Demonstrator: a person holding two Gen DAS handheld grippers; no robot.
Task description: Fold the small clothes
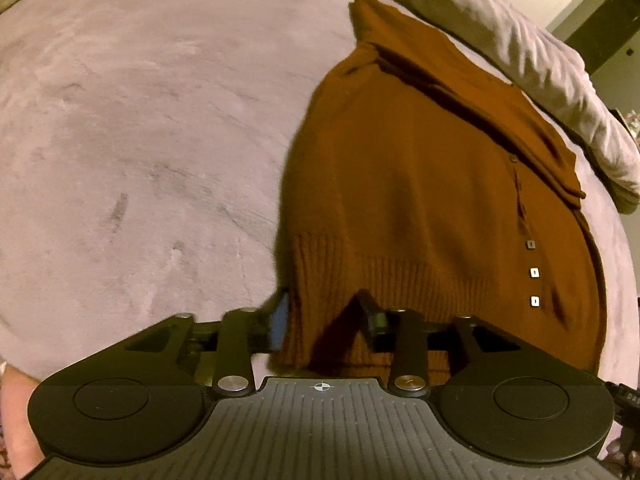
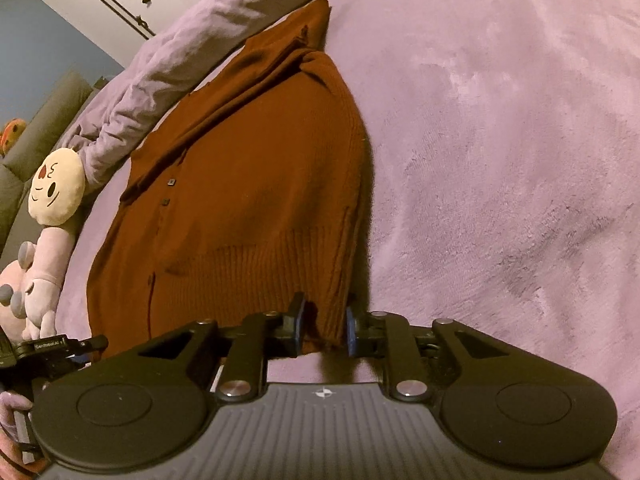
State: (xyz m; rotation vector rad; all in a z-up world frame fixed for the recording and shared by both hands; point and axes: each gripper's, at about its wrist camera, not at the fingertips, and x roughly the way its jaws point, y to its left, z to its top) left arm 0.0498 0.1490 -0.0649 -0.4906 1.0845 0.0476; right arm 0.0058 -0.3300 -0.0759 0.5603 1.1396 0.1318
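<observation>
A rust-brown knit cardigan (image 1: pixel 420 184) with small square buttons lies on a pale pink plush bedspread (image 1: pixel 140 140), its ribbed hem toward me. My left gripper (image 1: pixel 326 320) straddles the hem's left corner, fingers apart with cloth between them. In the right wrist view the cardigan (image 2: pixel 248 184) lies left of centre. My right gripper (image 2: pixel 324 322) straddles the hem's right corner, blue pads either side of the cloth with a gap showing. The left gripper (image 2: pixel 86 346) shows at that view's left edge.
A rumpled lilac pillow or duvet (image 2: pixel 168 52) runs along the cardigan's far side. Plush toys, a cream round-faced one (image 2: pixel 56 188) and a pink one (image 2: pixel 32 292), lie at the left. The bedspread (image 2: pixel 500 160) stretches to the right. A wardrobe stands behind.
</observation>
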